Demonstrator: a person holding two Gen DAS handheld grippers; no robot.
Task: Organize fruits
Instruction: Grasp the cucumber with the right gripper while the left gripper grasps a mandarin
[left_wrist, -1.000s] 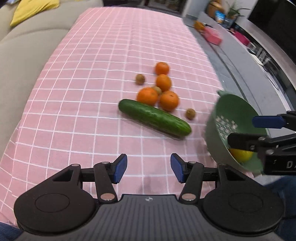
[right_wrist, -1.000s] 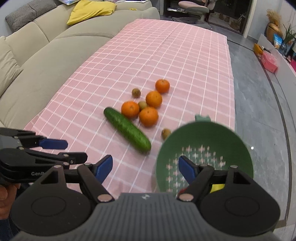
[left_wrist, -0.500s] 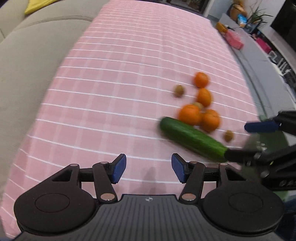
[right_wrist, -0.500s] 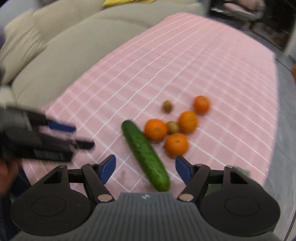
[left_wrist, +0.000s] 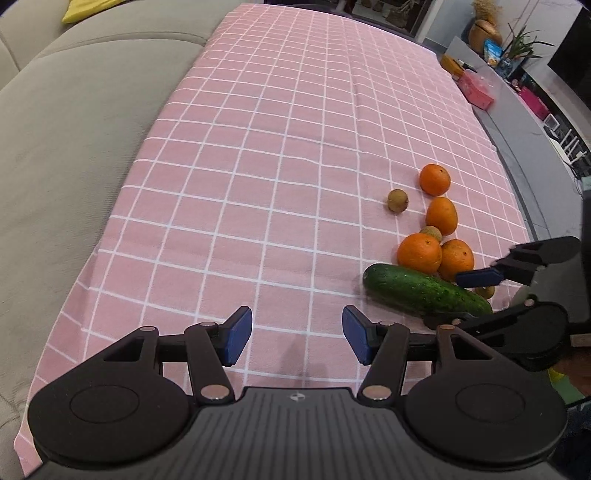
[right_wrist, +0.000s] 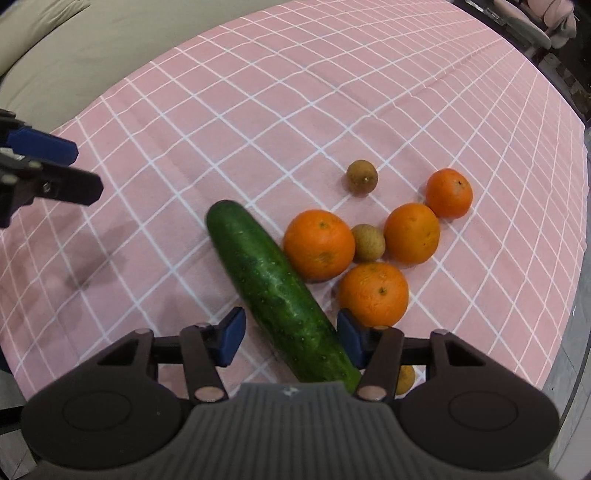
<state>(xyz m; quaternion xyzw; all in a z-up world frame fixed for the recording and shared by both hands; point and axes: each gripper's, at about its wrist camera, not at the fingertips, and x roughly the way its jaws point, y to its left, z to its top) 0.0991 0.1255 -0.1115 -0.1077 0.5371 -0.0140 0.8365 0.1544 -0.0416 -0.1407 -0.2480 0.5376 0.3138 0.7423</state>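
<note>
A green cucumber (right_wrist: 280, 291) lies on the pink checked cloth (right_wrist: 258, 110), its near end between the open fingers of my right gripper (right_wrist: 290, 338), which is low over it. Several oranges (right_wrist: 319, 243) and small brown fruits (right_wrist: 362, 176) sit just right of the cucumber; one brown fruit (right_wrist: 405, 379) lies under the right finger. My left gripper (left_wrist: 297, 338) is open and empty over bare cloth, left of the cucumber (left_wrist: 424, 291). The right gripper (left_wrist: 480, 297) shows at the right of the left wrist view, straddling the cucumber's end.
A beige sofa (left_wrist: 66, 129) runs along the left side of the table. The table's right edge drops to a grey floor (left_wrist: 517, 122) with a pink box (left_wrist: 476, 90) and plants beyond. A sliver of green (left_wrist: 561, 387) shows at the lower right.
My right gripper has moved left, away from the green colander, and down over the cucumber's near end. My left gripper has shifted left; the colander has left both views.
</note>
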